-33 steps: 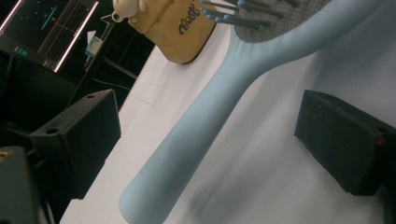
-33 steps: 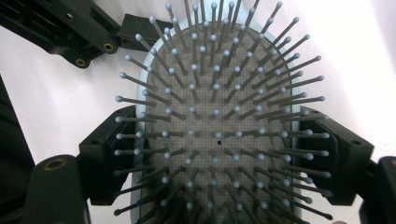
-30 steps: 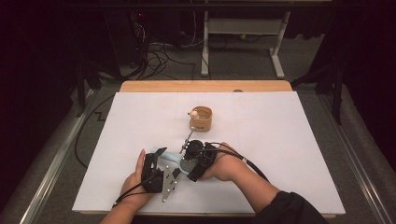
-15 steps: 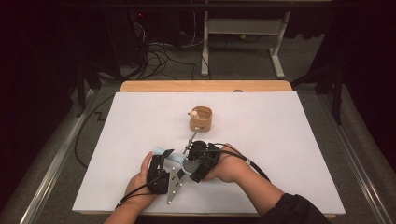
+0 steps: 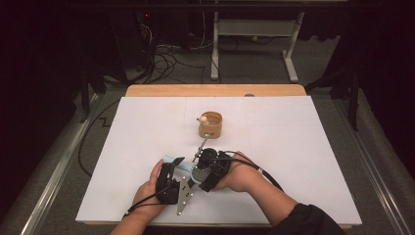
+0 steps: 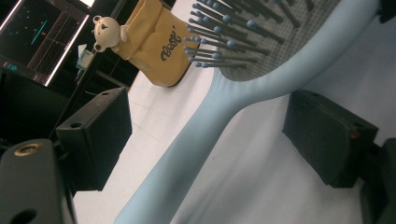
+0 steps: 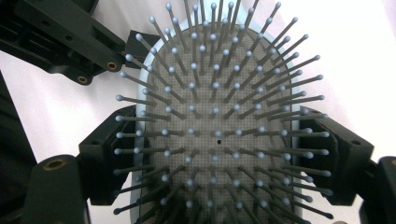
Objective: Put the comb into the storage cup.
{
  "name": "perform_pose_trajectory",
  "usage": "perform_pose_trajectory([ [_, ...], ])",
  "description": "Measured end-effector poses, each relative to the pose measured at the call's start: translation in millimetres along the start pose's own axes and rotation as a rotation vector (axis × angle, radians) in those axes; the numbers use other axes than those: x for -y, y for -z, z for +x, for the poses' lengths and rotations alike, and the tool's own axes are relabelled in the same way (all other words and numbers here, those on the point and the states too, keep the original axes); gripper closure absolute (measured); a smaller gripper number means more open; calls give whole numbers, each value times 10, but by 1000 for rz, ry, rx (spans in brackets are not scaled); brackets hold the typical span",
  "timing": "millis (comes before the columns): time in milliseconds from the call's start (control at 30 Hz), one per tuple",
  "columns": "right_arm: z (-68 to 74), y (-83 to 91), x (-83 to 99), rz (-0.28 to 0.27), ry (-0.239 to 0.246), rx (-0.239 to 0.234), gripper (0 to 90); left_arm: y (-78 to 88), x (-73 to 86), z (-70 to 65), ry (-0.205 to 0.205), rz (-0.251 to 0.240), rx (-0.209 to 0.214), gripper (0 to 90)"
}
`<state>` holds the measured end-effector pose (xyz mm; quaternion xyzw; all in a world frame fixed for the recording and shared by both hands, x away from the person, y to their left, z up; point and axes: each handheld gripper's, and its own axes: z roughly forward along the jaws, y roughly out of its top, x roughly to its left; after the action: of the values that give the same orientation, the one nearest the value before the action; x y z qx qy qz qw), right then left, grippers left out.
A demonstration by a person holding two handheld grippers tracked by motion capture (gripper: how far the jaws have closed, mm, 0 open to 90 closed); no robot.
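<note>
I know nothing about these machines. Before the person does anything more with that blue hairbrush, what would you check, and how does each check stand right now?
1. Right tongs hold the hairbrush head: ok; a jaw sits against each edge of the head.
2. Left tongs closed on the handle: not ok; the jaws stand either side with gaps, so the brush hangs on the right tongs.
3. Bristles free of the jaws: ok, they point at the camera.
4. Path to the tan bear cup: ok; bare white table lies between them.
5. Cup upright: ok in the high view.
6. Cables free of the brush: cannot tell.
</note>
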<state>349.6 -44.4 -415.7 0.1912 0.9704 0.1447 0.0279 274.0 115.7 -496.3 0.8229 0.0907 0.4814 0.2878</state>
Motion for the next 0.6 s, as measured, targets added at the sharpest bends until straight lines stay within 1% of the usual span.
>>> perform_pose_trajectory([
  [133, 4, -6, -9, 17, 6, -1, 207, 4, 5, -7, -12, 0, 5, 228],
  [167, 10, -17, -12, 11, 3, -8, 207, 12, 5, -7, -32, 10, 5, 242],
  [200, 10, -17, -12, 11, 3, -8, 207, 13, 6, -12, -43, 9, 13, 242],
  [233, 15, -19, -17, 8, -3, -11, 207, 16, 8, -24, -62, 11, 18, 272],
  [367, 14, -19, -22, 5, -3, -12, 207, 21, 9, -33, -79, 7, 13, 318],
  [467, 10, -9, -30, 1, -3, -15, 207, 19, 12, -48, -100, 9, 14, 355],
  [533, 10, -7, -33, -1, -4, -16, 207, 15, 13, -57, -101, 5, 14, 389],
  [600, 14, -6, -39, -12, -8, -20, 207, 17, 12, -62, -112, 8, 12, 418],
])
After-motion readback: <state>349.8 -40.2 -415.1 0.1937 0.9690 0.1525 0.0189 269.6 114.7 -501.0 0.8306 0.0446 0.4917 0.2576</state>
